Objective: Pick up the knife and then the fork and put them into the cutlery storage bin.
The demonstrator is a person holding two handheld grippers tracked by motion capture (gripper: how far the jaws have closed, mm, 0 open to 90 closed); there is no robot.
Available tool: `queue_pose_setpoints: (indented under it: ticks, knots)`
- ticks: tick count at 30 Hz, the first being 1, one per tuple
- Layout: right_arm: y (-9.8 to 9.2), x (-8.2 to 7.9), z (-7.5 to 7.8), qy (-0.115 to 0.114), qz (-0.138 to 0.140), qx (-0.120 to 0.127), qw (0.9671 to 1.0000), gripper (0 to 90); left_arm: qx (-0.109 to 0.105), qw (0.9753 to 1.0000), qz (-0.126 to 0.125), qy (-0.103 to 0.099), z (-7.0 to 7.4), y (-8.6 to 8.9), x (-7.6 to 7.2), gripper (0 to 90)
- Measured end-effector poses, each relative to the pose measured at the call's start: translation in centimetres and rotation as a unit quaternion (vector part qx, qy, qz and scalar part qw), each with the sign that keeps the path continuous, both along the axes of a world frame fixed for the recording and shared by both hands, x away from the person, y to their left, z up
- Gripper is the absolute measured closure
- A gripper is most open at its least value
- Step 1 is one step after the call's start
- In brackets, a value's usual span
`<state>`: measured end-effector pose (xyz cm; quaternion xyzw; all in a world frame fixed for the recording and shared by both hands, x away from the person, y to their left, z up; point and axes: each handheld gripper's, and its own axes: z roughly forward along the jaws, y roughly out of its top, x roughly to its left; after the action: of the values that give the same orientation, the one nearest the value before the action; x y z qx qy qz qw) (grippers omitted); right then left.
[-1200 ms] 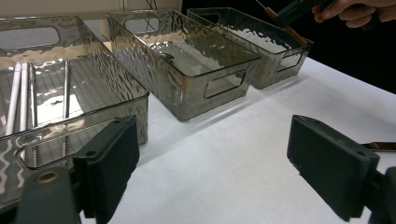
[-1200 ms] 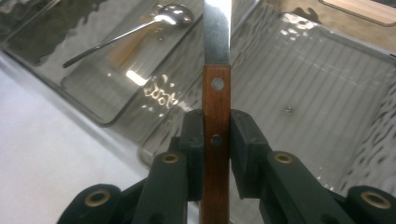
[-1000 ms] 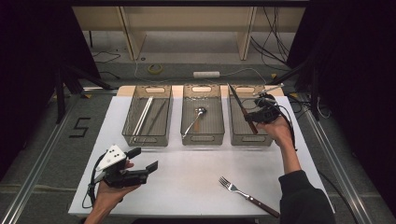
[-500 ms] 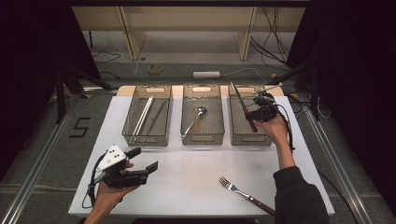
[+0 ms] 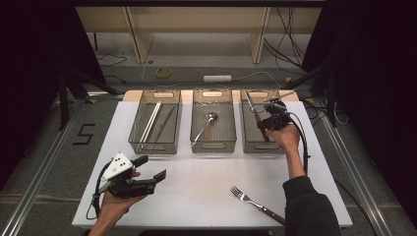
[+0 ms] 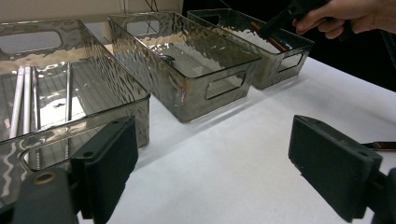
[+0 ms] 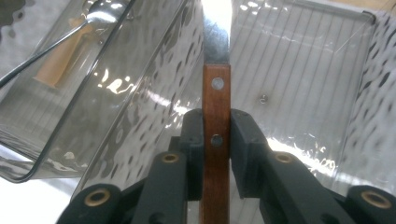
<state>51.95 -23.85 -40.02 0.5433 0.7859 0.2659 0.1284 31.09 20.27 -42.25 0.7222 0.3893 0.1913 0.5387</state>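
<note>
From the high view I see my right gripper (image 5: 265,123) over the right-hand smoked clear plastic bin (image 5: 251,142), at about one o'clock on the white table (image 5: 196,196). It pinches the wooden-handled steel knife (image 5: 254,114), whose blade tips up toward eleven o'clock above the bin's far end. My left gripper (image 5: 150,169) sits at about seven o'clock near the table's front edge, its jaws spread wide with nothing between them. The middle smoked plastic bin (image 5: 213,146) holds a steel spoon with a wooden handle (image 5: 204,127); the left smoked plastic bin (image 5: 147,146) holds long pale and metal rods (image 5: 150,120). A steel fork with a dark wooden handle (image 5: 251,201) lies on the table at five o'clock, well apart from both grippers.

In the left gripper view, the two black pads (image 6: 109,163) stand far apart over bare table. The three bins run off toward one o'clock, and at the far one a hand (image 6: 350,16) holds the other gripper over the rim.

In the right gripper view, my pads (image 7: 194,154) press together on the knife's brown riveted handle (image 7: 215,140), gripping it at the lower rivet. The blade points to twelve o'clock, above the ribbed floor of the right bin. The spoon shows at ten o'clock through the neighbouring bin's wall.
</note>
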Motion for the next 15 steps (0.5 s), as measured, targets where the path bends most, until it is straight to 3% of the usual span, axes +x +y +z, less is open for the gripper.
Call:
queue_pose_setpoints:
  ticks: [15]
  knots:
    - [0.5,0.3,-1.5,0.026,-0.014,-0.006,0.9995,76.3,0.002,1.0000,0.001,0.001,0.0,0.0,0.0,15.4]
